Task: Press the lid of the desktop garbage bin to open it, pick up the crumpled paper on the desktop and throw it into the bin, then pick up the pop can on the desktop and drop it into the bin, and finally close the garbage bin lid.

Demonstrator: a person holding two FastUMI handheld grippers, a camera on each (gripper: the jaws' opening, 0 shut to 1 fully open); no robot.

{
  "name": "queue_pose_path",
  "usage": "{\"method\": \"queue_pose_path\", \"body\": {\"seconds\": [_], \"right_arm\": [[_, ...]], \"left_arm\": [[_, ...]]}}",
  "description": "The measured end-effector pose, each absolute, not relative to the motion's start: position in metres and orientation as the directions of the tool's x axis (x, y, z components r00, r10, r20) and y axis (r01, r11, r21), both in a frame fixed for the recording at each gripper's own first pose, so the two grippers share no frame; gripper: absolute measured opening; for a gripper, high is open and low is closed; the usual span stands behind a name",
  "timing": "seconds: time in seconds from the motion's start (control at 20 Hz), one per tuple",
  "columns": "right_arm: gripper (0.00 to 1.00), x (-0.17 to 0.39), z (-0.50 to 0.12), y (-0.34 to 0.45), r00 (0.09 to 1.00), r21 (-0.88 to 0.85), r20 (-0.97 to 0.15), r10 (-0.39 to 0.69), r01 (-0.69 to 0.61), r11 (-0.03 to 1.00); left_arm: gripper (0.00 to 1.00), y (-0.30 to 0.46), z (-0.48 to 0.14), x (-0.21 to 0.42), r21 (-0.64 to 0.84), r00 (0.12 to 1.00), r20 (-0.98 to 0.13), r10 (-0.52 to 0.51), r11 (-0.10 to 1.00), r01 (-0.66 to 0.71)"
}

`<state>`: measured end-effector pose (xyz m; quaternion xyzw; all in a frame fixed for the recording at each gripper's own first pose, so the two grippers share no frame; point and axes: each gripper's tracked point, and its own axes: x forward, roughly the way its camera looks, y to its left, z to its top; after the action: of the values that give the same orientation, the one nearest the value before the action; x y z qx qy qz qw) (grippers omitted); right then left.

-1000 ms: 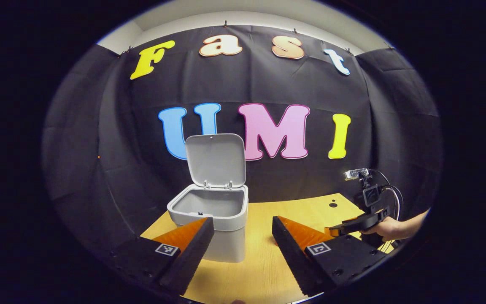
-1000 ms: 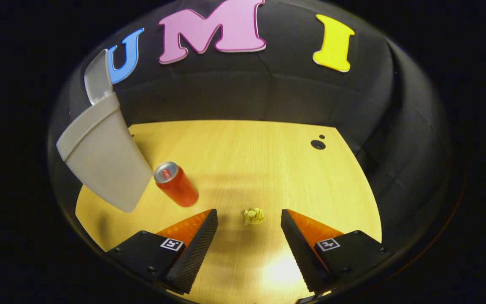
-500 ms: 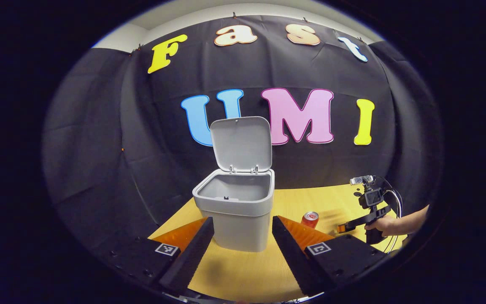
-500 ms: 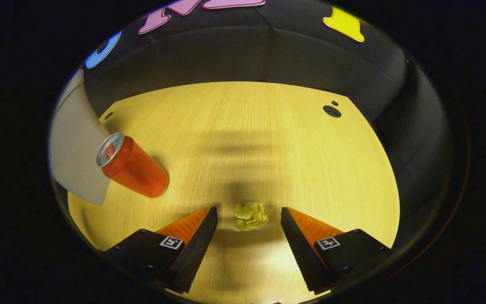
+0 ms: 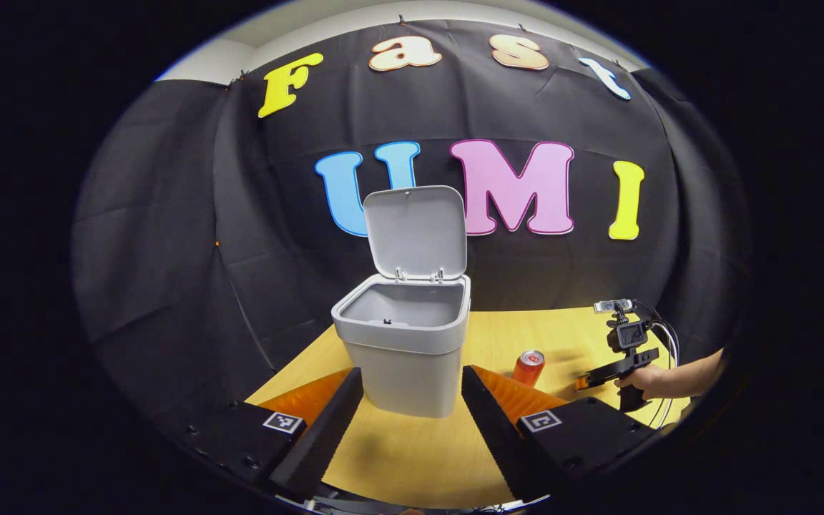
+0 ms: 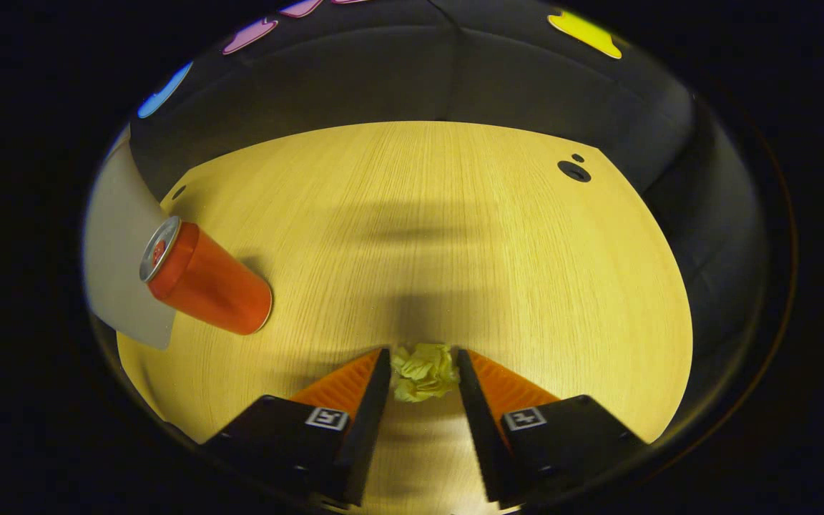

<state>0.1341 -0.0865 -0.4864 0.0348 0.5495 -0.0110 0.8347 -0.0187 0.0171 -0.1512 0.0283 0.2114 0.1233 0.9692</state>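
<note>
The grey bin stands on the wooden table with its lid upright and its inside bare. My left gripper hovers open in front of it, fingers to either side of the bin's base. A red pop can stands right of the bin. In the right gripper view, my right gripper is low over the table, shut on the yellow crumpled paper, which lies on the wood. The can and the bin's wall are to its left.
A hand holds the right gripper at the table's right side, with a cable behind it. Two dark holes mark the table's far right corner. Black cloth walls close the table's back and sides.
My right gripper dropped toward the paper and its fingers closed onto it. My left gripper drew back and rose a little from the bin, bringing the can into sight.
</note>
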Motion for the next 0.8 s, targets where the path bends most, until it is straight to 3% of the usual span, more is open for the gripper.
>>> {"method": "queue_pose_path", "body": {"seconds": [0.05, 0.1, 0.15, 0.2, 0.35, 0.5, 0.8], "right_arm": [[0.43, 0.134, -0.487, -0.087, 0.394, 0.048, -0.919, 0.025, 0.048, 0.998], [0.53, 0.133, -0.486, -0.085, 0.397, 0.049, -0.917, 0.029, 0.04, 0.998], [0.34, 0.132, -0.486, -0.085, 0.394, 0.048, -0.919, 0.03, 0.036, 0.998], [0.43, 0.13, -0.484, -0.085, 0.393, 0.046, -0.919, 0.03, 0.029, 0.999], [0.43, 0.132, -0.468, -0.085, 0.426, 0.042, -0.904, 0.032, 0.014, 0.999], [0.42, 0.14, -0.417, -0.071, 0.526, 0.082, -0.848, 0.069, 0.001, 0.997], [0.42, 0.163, -0.294, -0.026, 0.701, 0.015, -0.699, 0.142, -0.184, 0.983]], "left_arm": [[0.94, 0.016, -0.152, -0.019, 0.105, 0.882, -0.403, 0.245, 0.969, -0.222], [0.94, 0.013, -0.153, -0.018, 0.102, 0.882, -0.406, 0.239, 0.971, -0.216], [0.94, 0.011, -0.154, -0.017, 0.101, 0.883, -0.408, 0.233, 0.972, -0.21], [0.94, 0.01, -0.154, -0.017, 0.099, 0.884, -0.409, 0.227, 0.974, -0.204], [0.94, 0.008, -0.156, -0.018, 0.095, 0.886, -0.41, 0.216, 0.976, -0.194], [0.94, 0.009, -0.155, -0.019, 0.085, 0.889, -0.409, 0.205, 0.979, -0.186], [0.94, 0.009, -0.156, -0.024, 0.085, 0.897, -0.413, 0.158, 0.987, -0.134]]}}
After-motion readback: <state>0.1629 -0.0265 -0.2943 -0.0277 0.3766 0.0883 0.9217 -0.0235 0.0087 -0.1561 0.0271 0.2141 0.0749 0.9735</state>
